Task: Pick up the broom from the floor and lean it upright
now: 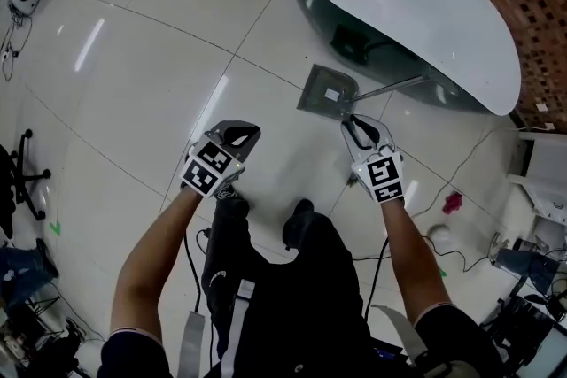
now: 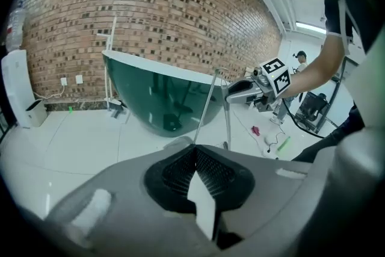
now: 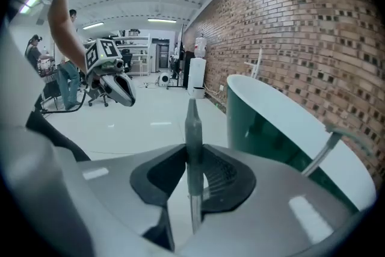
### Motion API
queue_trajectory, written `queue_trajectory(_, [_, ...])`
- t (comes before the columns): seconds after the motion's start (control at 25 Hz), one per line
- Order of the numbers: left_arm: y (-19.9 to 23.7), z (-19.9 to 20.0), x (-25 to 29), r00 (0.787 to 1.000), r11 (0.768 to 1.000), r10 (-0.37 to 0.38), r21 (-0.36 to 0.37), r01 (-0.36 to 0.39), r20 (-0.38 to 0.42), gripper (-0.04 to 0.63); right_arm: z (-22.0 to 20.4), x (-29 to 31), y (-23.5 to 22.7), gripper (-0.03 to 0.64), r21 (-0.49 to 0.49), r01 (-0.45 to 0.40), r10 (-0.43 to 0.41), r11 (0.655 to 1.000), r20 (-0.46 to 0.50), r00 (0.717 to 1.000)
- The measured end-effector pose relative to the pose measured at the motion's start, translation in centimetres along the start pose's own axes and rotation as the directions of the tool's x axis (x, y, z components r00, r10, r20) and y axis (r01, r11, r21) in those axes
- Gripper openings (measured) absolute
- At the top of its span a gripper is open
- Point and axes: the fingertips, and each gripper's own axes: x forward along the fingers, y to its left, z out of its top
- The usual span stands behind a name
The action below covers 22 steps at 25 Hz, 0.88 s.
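The left gripper [image 1: 237, 135] hangs over the white tiled floor [image 1: 124, 84] with its jaws drawn together at the tips and nothing between them, touching nothing. To its right the broom [image 1: 326, 91] stands with its grey head low, close beside the wall of the bathtub [image 1: 425, 4]; whether the head rests on the tiles cannot be told. The right gripper [image 1: 357, 125] has its jaws narrowed onto the broom handle [image 3: 192, 123], pads pressed against both sides, the handle's tapered end poking up past the jaw tips.
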Motion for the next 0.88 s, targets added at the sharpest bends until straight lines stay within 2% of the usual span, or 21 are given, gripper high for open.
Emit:
queue_trajectory(0.12, [-2.9,3.3,0.8,0.999,0.998,-0.033,0.059,0.034,-0.022,0.002,-0.1,-4.5,-2.5,0.083,0.051,0.071,-0.073,0.996,0.019,0.997])
queue_trajectory(0.24, [-6.0,6.6,2.6,0.998,0.994,-0.057,0.089,0.059,-0.033,0.002,-0.5,-8.9,-5.8,0.083,0.111,0.142,-0.148,0.984,0.049,0.988])
queue_trajectory(0.48, [-13.0,13.9,7.4,0.992,0.981,-0.127,0.144,0.130,-0.026,0.002,-2.6,-17.0,-13.1,0.084,0.248,0.271,-0.300,0.930,0.087,0.950])
queue_trajectory(0.64, [-17.5,19.0,10.8,0.979,0.957,-0.201,0.209,0.201,-0.020,0.002,-4.0,-21.1,-16.8,0.084,0.312,0.331,-0.372,0.891,0.082,0.924])
queue_trajectory(0.88, [-21.6,24.8,15.1,0.948,0.914,-0.319,0.264,0.309,-0.006,0.002,-5.6,-25.4,-21.3,0.084,0.416,0.427,-0.486,0.803,0.043,0.873])
